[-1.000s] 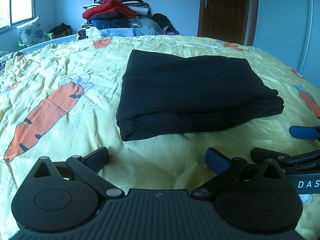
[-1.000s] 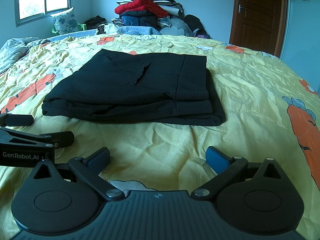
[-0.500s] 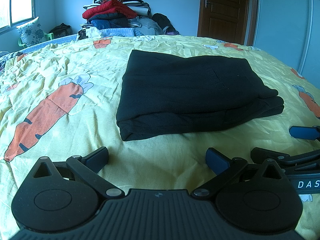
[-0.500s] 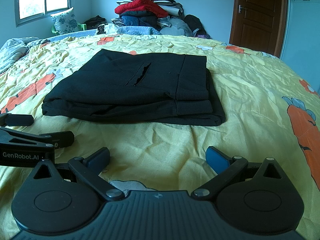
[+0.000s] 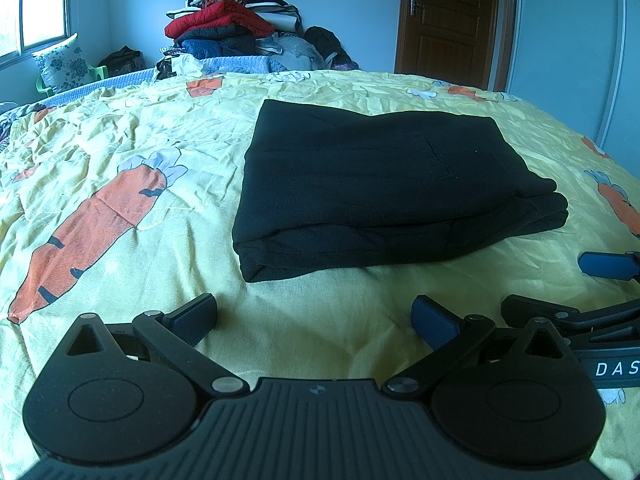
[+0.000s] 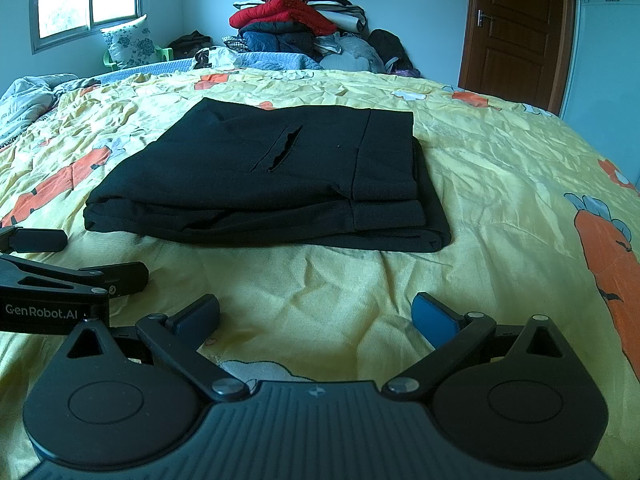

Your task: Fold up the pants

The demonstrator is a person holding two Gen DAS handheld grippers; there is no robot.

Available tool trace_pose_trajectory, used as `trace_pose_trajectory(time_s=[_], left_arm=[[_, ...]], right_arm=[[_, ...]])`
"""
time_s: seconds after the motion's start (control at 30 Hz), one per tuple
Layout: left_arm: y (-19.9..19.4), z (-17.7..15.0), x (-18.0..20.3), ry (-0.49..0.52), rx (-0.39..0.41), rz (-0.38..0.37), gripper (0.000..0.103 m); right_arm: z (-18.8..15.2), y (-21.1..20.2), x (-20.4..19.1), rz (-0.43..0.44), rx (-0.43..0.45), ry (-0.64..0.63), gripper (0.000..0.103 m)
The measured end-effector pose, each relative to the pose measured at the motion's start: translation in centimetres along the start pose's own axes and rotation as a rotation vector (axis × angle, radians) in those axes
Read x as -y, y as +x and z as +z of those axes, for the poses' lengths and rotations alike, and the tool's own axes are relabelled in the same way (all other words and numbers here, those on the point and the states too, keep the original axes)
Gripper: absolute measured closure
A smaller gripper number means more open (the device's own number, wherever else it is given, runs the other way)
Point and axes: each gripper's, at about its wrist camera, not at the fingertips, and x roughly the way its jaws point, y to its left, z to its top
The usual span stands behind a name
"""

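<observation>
Left fingers: the left gripper [image 5: 314, 312] is spread wide, blue-padded tips apart, holding nothing, resting low over the bed.
Right fingers: the right gripper [image 6: 316, 312] is likewise spread wide and empty; each tool shows at the edge of the other's view, so they sit side by side.
Ahead of the fingers: the black fabric pants [image 5: 384, 196], folded into a flat layered rectangle, lie just beyond both sets of tips, touching neither.
Under everything: the yellow crumpled bedsheet with orange carrot prints [image 5: 120, 208].
Far beyond: a pile of clothes topped with a red jacket [image 6: 296, 20], and a brown wooden door [image 6: 516, 28].
Step in hand: the fold looks finished, in my judgement.
Doing it well: if any tidying is wanted, square the offset layers on the side ahead of the right fingers, pinching only the top layers and keeping the stack flat.
</observation>
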Motion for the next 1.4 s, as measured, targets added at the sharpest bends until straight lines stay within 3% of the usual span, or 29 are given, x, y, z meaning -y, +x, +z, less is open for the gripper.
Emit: trace_pose_trajectory(time_s=[0.47, 0.6, 0.7, 0.9, 0.97, 1.03, 1.2, 1.4], left_arm=[[0.0, 0.0, 0.0, 0.000, 0.000, 0.000, 0.000], [-0.3, 0.1, -0.6, 0.014, -0.021, -0.033, 0.000], [-1.0, -0.2, -1.7, -0.048, -0.009, -0.047, 0.000], [-3.0, 0.1, -1.6, 0.041, 0.022, 0.178, 0.000], [-3.6, 0.3, -1.7, 0.060, 0.032, 0.223, 0.000], [-3.9, 0.4, -2.1, 0.050, 0.023, 0.232, 0.000], [-4.3, 0.3, -3.2, -0.010, -0.017, 0.174, 0.000], [-4.8, -0.2, -3.4, 0.009, 0.015, 0.226, 0.000]], right_arm=[[0.0, 0.0, -0.1, -0.002, 0.000, -0.002, 0.000], [0.0, -0.1, -0.1, -0.011, 0.001, -0.005, 0.000], [0.0, -0.5, -0.6, -0.004, -0.006, -0.024, 0.000], [0.1, -1.8, -2.6, 0.054, -0.005, -0.100, 0.000], [0.0, -2.1, -3.4, 0.064, -0.006, -0.129, 0.000], [-0.1, -2.4, -4.1, 0.066, -0.006, -0.156, 0.000], [-0.4, -2.8, -5.4, 0.085, 0.002, -0.230, 0.000], [-0.7, -3.7, -6.4, 0.185, 0.033, -0.298, 0.000]])
